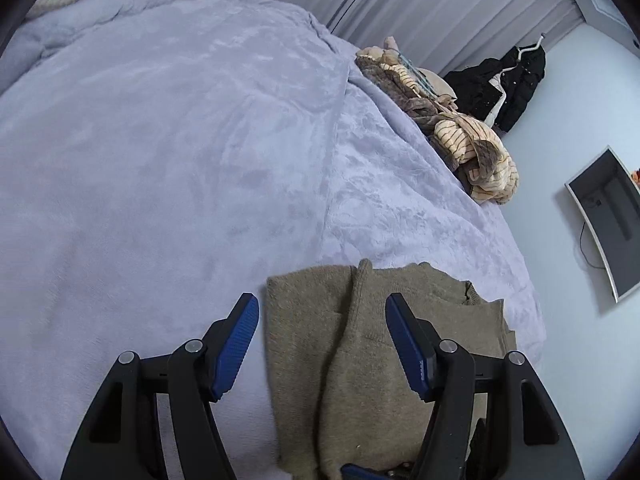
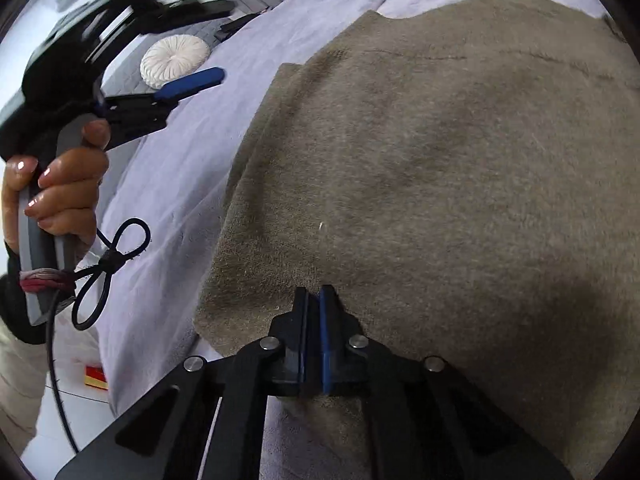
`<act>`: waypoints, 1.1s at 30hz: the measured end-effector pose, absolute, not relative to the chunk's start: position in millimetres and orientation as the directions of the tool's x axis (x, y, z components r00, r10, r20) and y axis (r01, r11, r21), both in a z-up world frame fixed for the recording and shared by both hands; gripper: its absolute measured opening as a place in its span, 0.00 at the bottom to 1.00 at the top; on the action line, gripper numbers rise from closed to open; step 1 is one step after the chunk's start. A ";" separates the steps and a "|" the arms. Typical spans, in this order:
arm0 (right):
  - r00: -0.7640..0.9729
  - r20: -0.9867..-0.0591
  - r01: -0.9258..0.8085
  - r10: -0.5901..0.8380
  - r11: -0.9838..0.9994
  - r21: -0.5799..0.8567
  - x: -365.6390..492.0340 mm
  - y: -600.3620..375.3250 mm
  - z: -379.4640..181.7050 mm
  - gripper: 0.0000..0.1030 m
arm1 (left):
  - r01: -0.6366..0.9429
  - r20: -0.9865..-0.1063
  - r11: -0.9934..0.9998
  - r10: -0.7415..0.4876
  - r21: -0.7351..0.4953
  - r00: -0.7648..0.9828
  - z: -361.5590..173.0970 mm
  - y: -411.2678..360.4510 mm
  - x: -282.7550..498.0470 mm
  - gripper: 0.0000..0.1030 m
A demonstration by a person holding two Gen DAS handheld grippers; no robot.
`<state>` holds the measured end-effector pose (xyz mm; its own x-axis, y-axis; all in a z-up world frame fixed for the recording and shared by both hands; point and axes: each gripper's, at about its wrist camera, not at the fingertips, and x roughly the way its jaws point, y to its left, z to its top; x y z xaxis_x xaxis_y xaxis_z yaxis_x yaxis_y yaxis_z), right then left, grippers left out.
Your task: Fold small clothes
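Note:
An olive-brown knit garment (image 1: 360,360) lies partly folded on the lilac bedspread (image 1: 160,160), a sleeve laid across its middle. My left gripper (image 1: 322,308) is open and empty above the garment's near left part. In the right wrist view the garment (image 2: 440,160) fills the frame. My right gripper (image 2: 314,292) is shut on the garment's near edge. The left gripper (image 2: 200,78) also shows there, held in a hand at the left above the bedspread (image 2: 180,160).
A pile of striped and brown clothes (image 1: 460,132) lies along the bed's far right edge. Black clothing (image 1: 508,84) hangs by the wall, near a monitor (image 1: 612,220). A round white cushion (image 2: 174,60) sits at the bed's far end. Grey curtains (image 1: 400,0) are behind.

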<state>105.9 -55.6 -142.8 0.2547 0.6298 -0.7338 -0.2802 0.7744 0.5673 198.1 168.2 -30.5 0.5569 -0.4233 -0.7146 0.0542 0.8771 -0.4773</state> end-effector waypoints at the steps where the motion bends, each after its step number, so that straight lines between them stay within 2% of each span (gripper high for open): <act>1: 0.248 -0.729 -0.265 0.639 0.768 0.583 107.9 -58.8 -144.1 0.00 | 0.059 -0.715 0.885 -0.410 -0.461 0.567 -24.2 171.3 194.9 0.64; 4: 0.248 -0.718 -0.270 0.651 0.758 0.594 107.0 -59.1 -142.9 0.00 | 0.070 -0.729 0.911 -0.369 -0.406 0.577 -13.2 171.6 176.9 0.64; 8: 0.243 -0.700 -0.252 0.672 0.740 0.623 103.7 -67.0 -125.6 0.11 | 0.095 -0.741 0.932 -0.338 -0.350 0.580 -16.3 156.9 144.4 0.64; 9: 0.263 -0.692 -0.256 0.673 0.740 0.623 98.9 -74.8 -115.5 0.25 | 0.100 -0.745 0.932 -0.340 -0.349 0.575 -20.3 151.7 136.0 0.64; 10: 0.288 -0.685 -0.263 0.669 0.743 0.615 92.3 -83.3 -106.6 0.45 | 0.107 -0.749 0.930 -0.348 -0.351 0.564 -24.6 147.4 127.1 0.64; 12: 0.355 -0.683 -0.265 0.638 0.770 0.581 78.1 -108.1 -88.1 0.56 | 0.132 -0.760 0.926 -0.366 -0.353 0.538 -35.2 133.6 110.0 0.64; 16: 0.481 -0.699 -0.156 0.529 0.836 0.525 50.3 -182.0 -64.5 0.56 | 0.175 -0.777 0.936 -0.350 -0.304 0.523 -49.2 106.7 85.9 0.64; 20: 0.596 -0.738 0.047 0.317 0.903 0.426 7.8 -253.8 -46.8 0.56 | 0.133 -0.830 0.971 -0.239 -0.199 0.503 -72.9 95.4 68.4 0.64; 21: 0.608 -0.747 0.101 0.268 0.908 0.408 -4.6 -270.2 -44.6 0.56 | 0.118 -0.843 0.976 -0.217 -0.183 0.492 -80.4 97.6 65.0 0.62; 22: 0.614 -0.750 0.147 0.246 0.898 0.415 -14.3 -285.4 -45.1 0.56 | 0.102 -0.855 0.978 -0.207 -0.180 0.475 -88.2 101.5 62.7 0.52; 24: 0.606 -0.752 0.219 0.259 0.855 0.471 -33.7 -312.4 -53.8 0.57 | 0.056 -0.881 0.977 -0.208 -0.203 0.426 -105.4 114.8 59.4 0.51; 27: 0.567 -0.766 0.272 0.302 0.809 0.521 -45.5 -329.9 -74.6 0.56 | 0.034 -0.864 0.962 -0.257 -0.270 0.434 -109.4 126.8 55.4 0.51; 30: 0.588 -0.727 0.286 0.353 0.750 0.596 -40.6 -355.7 -93.7 0.56 | 0.016 -0.871 0.972 -0.219 -0.236 0.441 -106.5 122.6 52.6 0.51; 32: 0.623 -0.692 0.288 0.365 0.716 0.636 -41.2 -366.0 -90.6 0.34 | 0.022 -0.871 0.980 -0.185 -0.196 0.455 -105.2 117.9 47.8 0.51; 33: 0.632 -0.687 0.293 0.357 0.711 0.639 -37.6 -367.5 -88.2 0.18 | 0.023 -0.870 0.982 -0.175 -0.186 0.461 -106.0 118.0 45.7 0.51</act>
